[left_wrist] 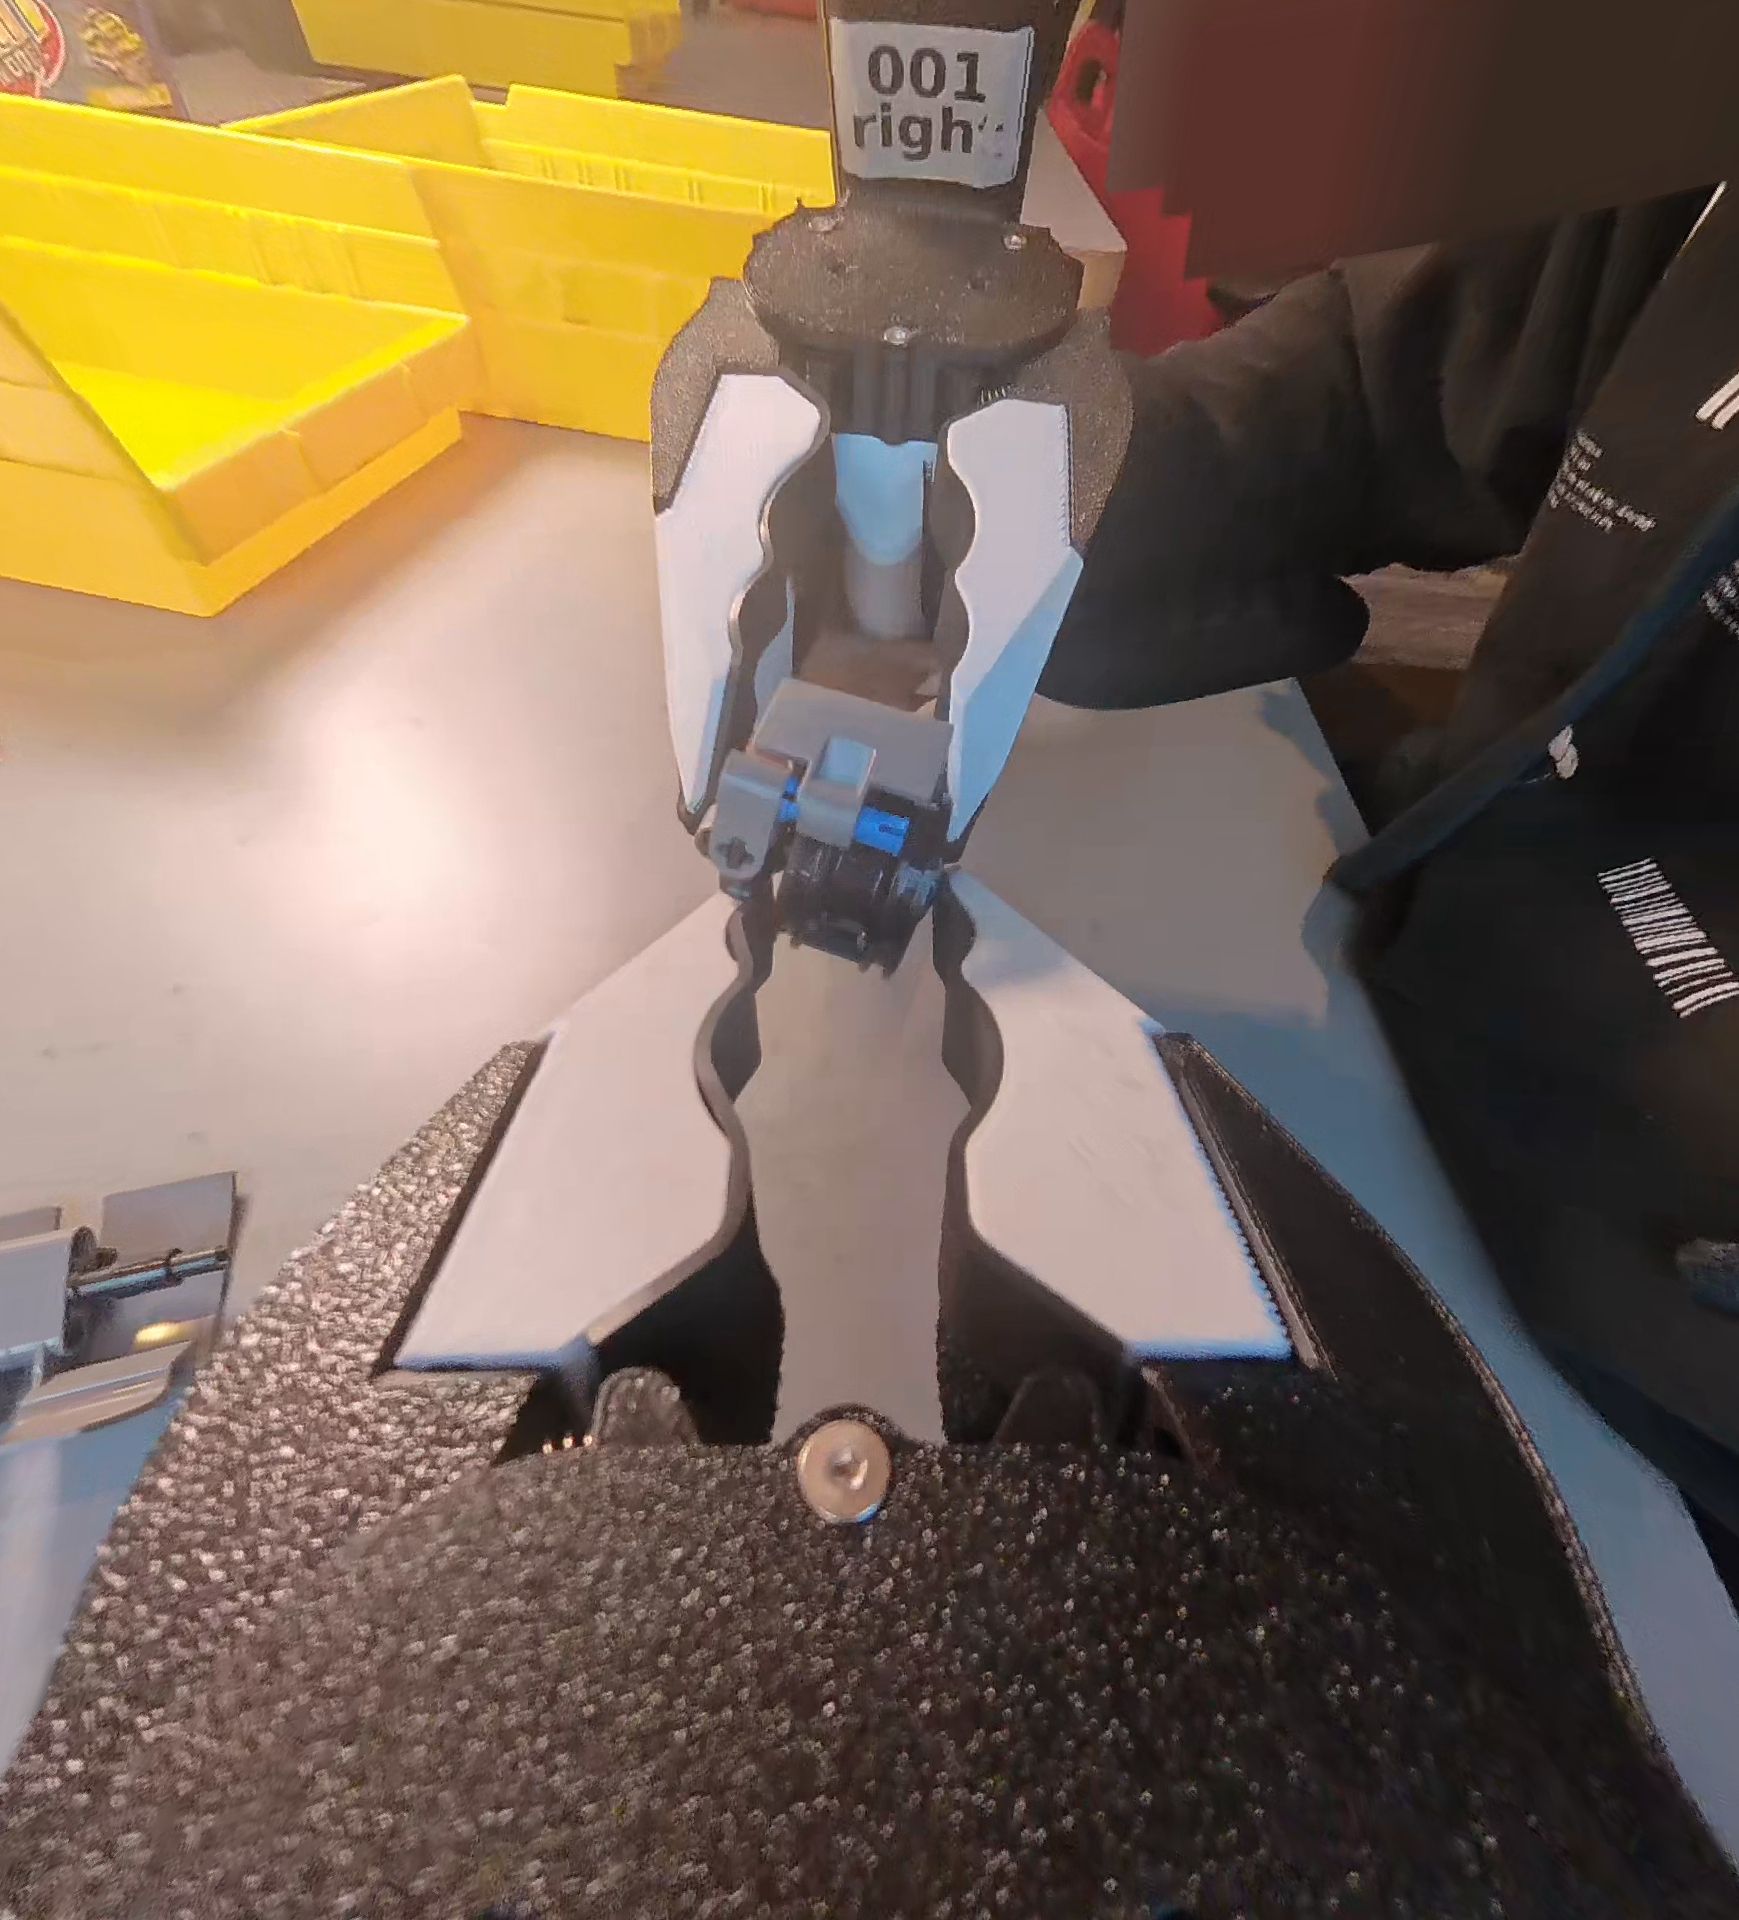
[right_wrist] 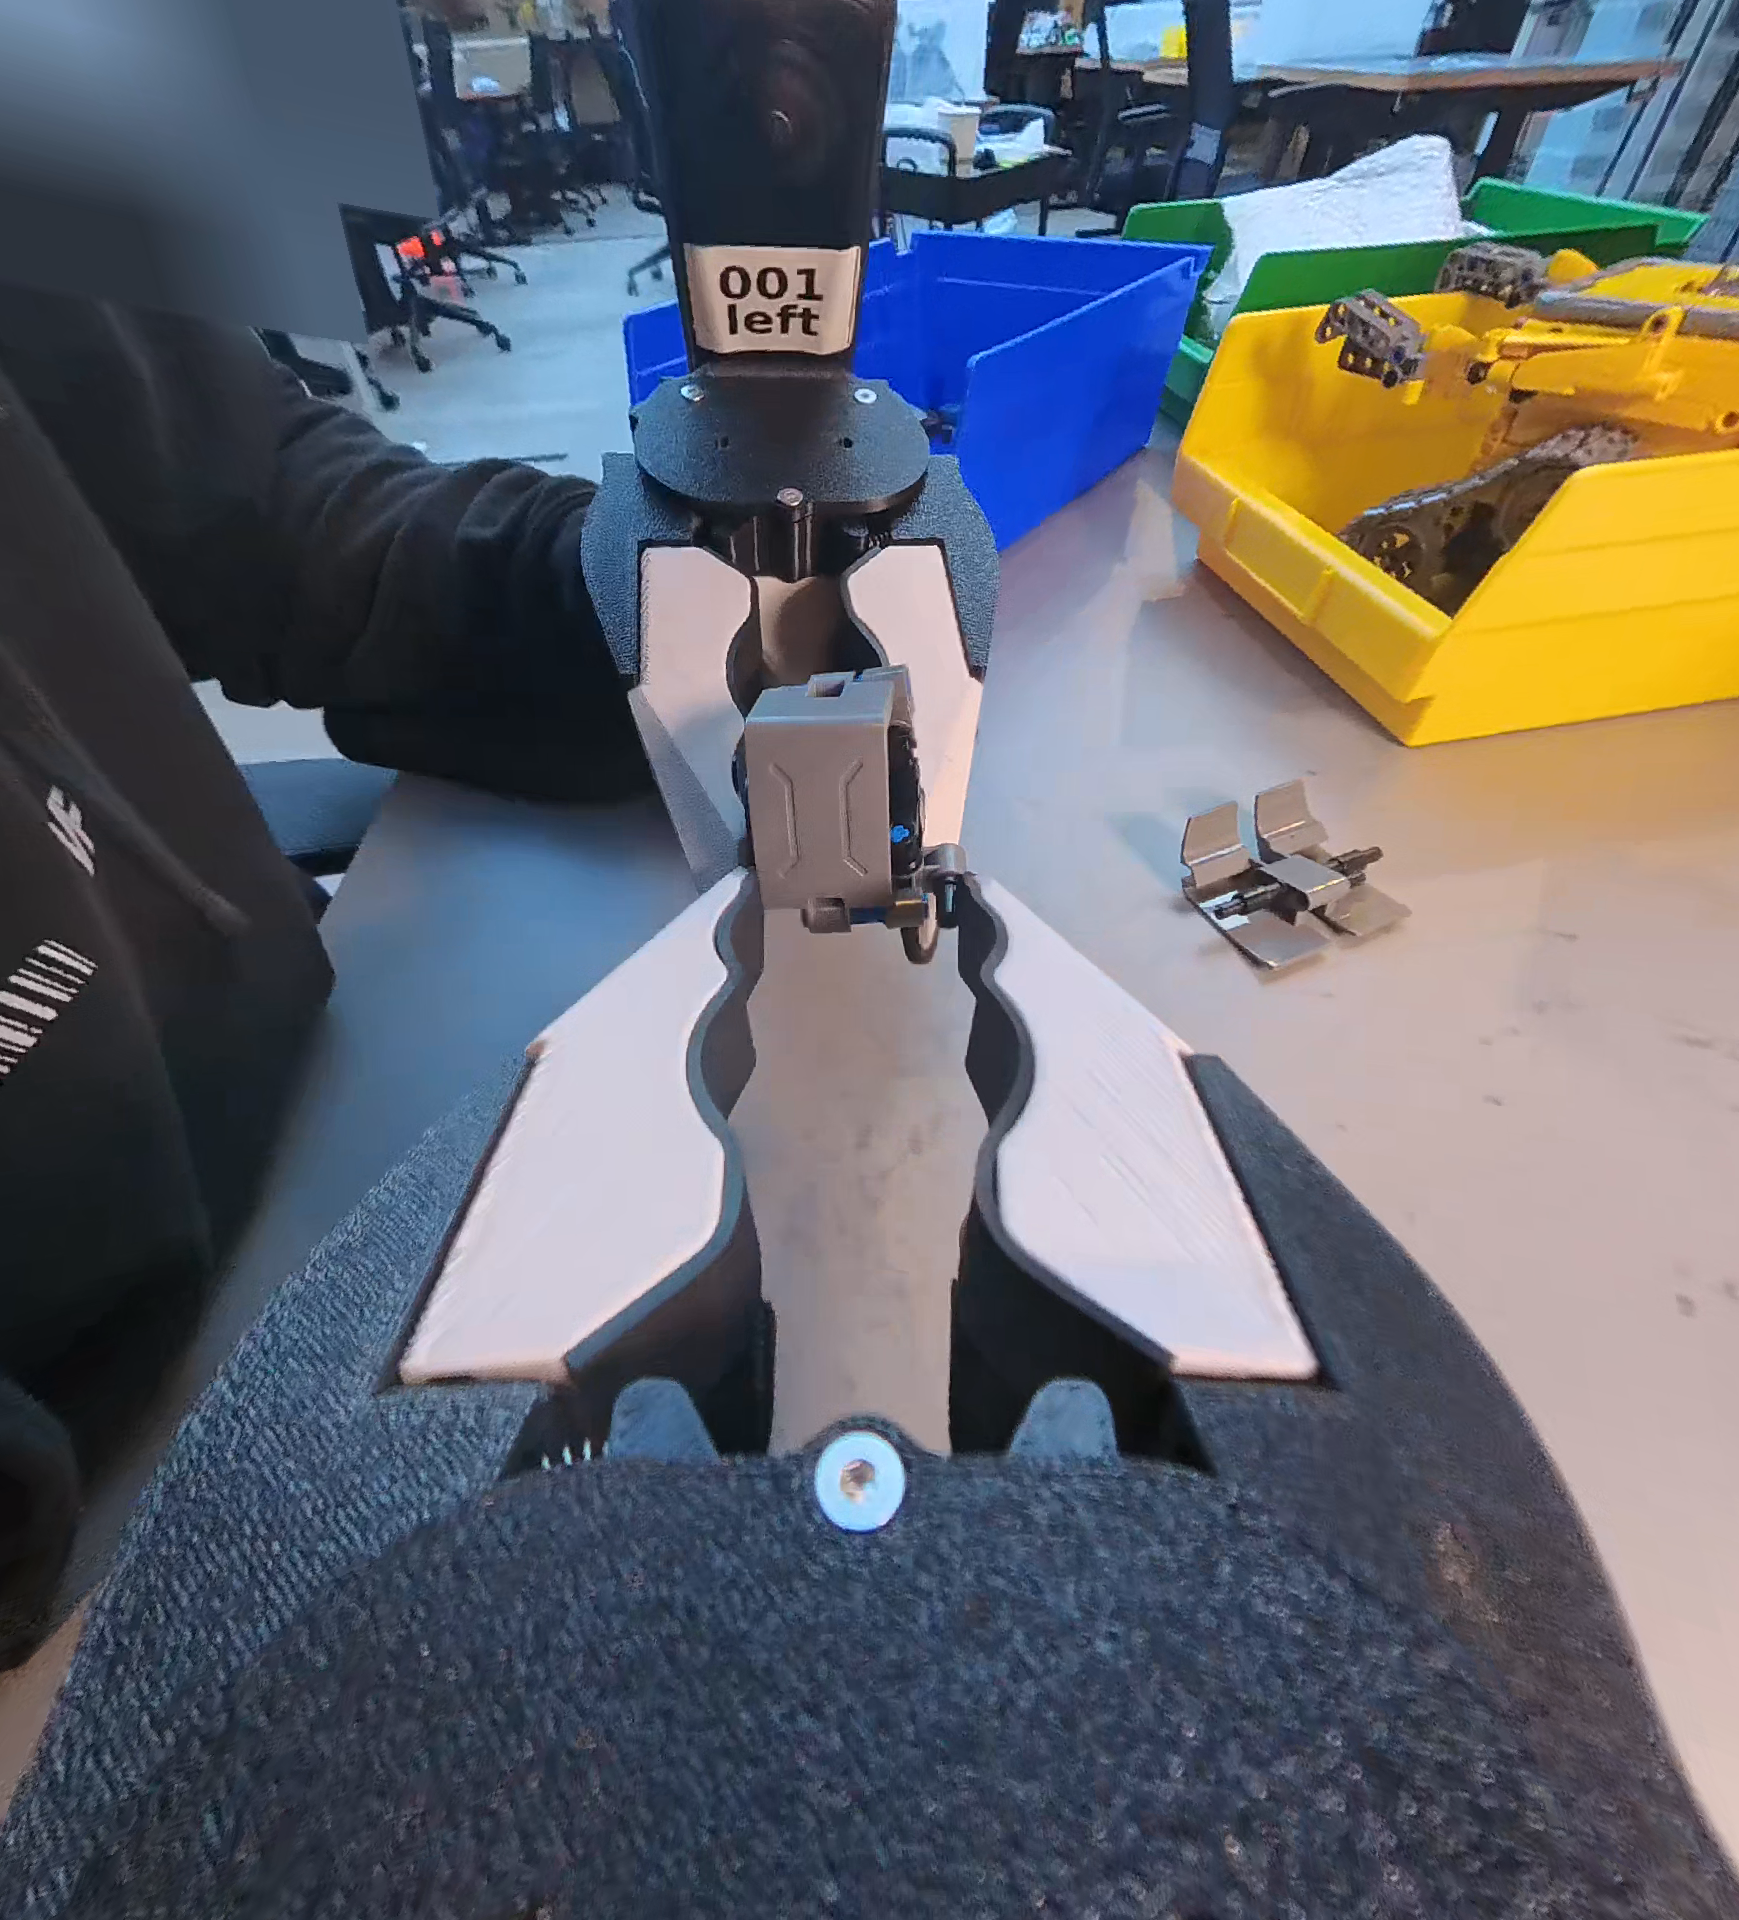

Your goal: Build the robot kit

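A small brick assembly point(left_wrist: 823, 821), grey with black and blue parts, hangs above the grey table point(left_wrist: 325, 935) between my two grippers, which face each other tip to tip. My left gripper point(left_wrist: 841, 902) is closed around its near, black end. My right gripper point(left_wrist: 829, 826) comes in from the far side and clamps the grey part. In the right wrist view the assembly point(right_wrist: 818, 800) shows a flat grey panel. There my right gripper point(right_wrist: 857, 891) grips its lower end, and the left gripper point(right_wrist: 823, 769) holds it from behind.
Yellow bins point(left_wrist: 221, 436) stand at the far left. A loose grey part with black axles point(right_wrist: 1280, 883) lies on the table, also seen in the left wrist view point(left_wrist: 44, 1309). A yellow bin point(right_wrist: 1467, 644) holds a tracked model, beside blue point(right_wrist: 1052, 343) and green point(right_wrist: 1592, 223) bins. A person's black sleeve point(right_wrist: 377, 582) is close. The grippers are tip to tip, or close to it.
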Tool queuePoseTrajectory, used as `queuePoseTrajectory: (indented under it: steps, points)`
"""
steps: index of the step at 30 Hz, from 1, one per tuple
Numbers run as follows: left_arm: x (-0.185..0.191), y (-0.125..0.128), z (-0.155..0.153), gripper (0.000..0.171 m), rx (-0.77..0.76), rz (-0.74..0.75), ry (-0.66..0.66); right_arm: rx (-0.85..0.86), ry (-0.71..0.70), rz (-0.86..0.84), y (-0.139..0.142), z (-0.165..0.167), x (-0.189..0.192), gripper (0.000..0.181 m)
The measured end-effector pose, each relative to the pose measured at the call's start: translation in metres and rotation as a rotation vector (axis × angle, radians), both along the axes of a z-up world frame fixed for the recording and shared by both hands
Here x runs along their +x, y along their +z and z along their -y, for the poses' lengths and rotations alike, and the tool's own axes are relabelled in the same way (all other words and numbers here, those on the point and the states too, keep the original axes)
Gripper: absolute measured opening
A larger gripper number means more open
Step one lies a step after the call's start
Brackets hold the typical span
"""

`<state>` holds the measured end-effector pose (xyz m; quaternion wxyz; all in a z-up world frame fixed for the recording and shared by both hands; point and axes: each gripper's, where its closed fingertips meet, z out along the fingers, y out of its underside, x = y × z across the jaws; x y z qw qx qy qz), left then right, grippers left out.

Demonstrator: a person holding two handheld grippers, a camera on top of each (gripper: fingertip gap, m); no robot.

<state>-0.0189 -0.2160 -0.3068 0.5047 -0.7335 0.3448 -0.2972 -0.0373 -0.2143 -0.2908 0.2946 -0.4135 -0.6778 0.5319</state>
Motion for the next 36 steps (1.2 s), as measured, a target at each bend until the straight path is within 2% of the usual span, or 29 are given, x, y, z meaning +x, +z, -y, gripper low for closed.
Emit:
queuePoseTrajectory:
  steps: [10, 16, 22, 27, 30, 32, 36]
  points:
    - [-0.007, 0.011, -0.004, 0.033, 0.005, 0.087, 0.04, -0.109, -0.022, 0.005, 0.002, -0.008, -0.001, 0.038]
    - [-0.01, 0.019, -0.001, 0.026, -0.015, 0.152, 0.024, -0.177, 0.014, 0.013, 0.004, -0.006, 0.001, 0.038]
    - [-0.01, 0.019, -0.001, 0.024, -0.145, 0.262, 0.016, -0.214, 0.022, 0.03, 0.004, -0.008, 0.001, 0.038]
    - [-0.011, 0.013, -0.002, 0.025, -0.23, 0.317, 0.023, -0.202, 0.016, 0.072, -0.004, -0.009, 0.0, 0.037]
    - [-0.012, 0.012, -0.002, 0.026, -0.227, 0.303, 0.028, -0.16, 0.0, 0.058, -0.004, -0.009, -0.001, 0.036]
    - [-0.016, 0.011, -0.005, 0.039, -0.201, 0.276, 0.058, -0.126, -0.002, 0.058, -0.005, -0.009, 0.0, 0.036]
    - [-0.011, 0.015, -0.002, 0.035, -0.161, 0.264, 0.033, -0.048, 0.011, 0.081, -0.014, -0.003, 0.0, 0.036]
